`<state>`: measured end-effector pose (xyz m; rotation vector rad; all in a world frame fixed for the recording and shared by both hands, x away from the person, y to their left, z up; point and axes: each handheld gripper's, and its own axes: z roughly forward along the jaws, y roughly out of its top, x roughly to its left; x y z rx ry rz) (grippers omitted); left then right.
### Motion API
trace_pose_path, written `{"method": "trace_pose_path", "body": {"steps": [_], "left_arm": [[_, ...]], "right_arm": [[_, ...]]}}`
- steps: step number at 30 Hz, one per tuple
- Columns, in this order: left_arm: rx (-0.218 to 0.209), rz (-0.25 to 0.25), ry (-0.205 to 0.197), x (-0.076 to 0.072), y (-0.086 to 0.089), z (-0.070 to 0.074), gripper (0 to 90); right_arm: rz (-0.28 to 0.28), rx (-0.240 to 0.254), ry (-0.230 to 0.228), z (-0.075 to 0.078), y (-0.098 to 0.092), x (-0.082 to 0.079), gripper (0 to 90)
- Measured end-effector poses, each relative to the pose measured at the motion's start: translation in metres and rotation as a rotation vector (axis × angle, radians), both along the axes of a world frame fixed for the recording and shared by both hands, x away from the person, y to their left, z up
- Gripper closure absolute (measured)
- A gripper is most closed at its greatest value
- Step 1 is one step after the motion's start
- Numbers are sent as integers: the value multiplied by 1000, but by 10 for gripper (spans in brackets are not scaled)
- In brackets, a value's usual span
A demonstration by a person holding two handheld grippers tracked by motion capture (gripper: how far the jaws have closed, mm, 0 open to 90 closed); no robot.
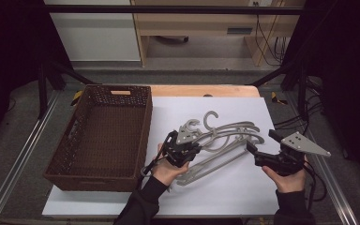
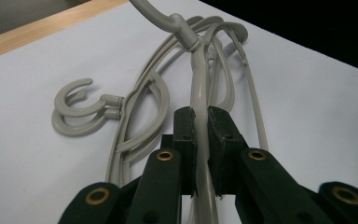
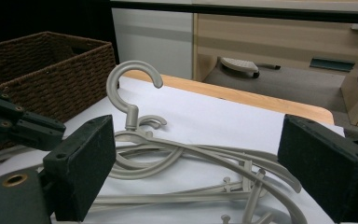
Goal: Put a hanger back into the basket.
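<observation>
On the white sheet (image 1: 243,187) that covers the table, just right of the woven basket (image 1: 70,154), lies a tangled pile of grey plastic hangers (image 1: 225,140), and none of them has reached the basket, whose inside shows bare in the high view. Judging from that layout, the work in hand is to move the hangers into the basket, and it stands at its very start: one hanger is gripped, nothing is delivered, and the whole pile is left to go. Along the left gripper (image 2: 200,135) view, the two black jaws stand narrow, pressed from both sides on the arm of one hanger (image 2: 200,93), whose shaft runs straight up between the pads to its neck and hook at the top of that view. That hanger's hook (image 3: 133,86) stands raised above the others in the right gripper view, so it seems partly lifted free while the rest lie flat on the sheet. Two further hooks (image 2: 79,112) rest side by side on the sheet to the left of the clamped arm. Over at the pile's right end, the right gripper (image 3: 196,163) has its jaws spread wide and holds nothing; hanger arms lie beyond the gap, untouched by either pad.
</observation>
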<state>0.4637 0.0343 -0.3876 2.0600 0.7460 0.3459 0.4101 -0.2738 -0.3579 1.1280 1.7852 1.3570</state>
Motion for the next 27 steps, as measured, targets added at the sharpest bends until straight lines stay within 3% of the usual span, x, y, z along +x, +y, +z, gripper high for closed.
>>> {"method": "trace_pose_path", "body": {"steps": [14,19,27], "left_arm": [[-54,39,-104,-13,15,38,819],[-67,73,-145,-14,33,59,819],[-84,131,-207,-18,62,87,819]], "right_arm": [[-14,24,-18,5,-7,-4,112],[-23,44,-31,9,-11,-7,112],[-27,36,-27,7,-13,-6,112]]}}
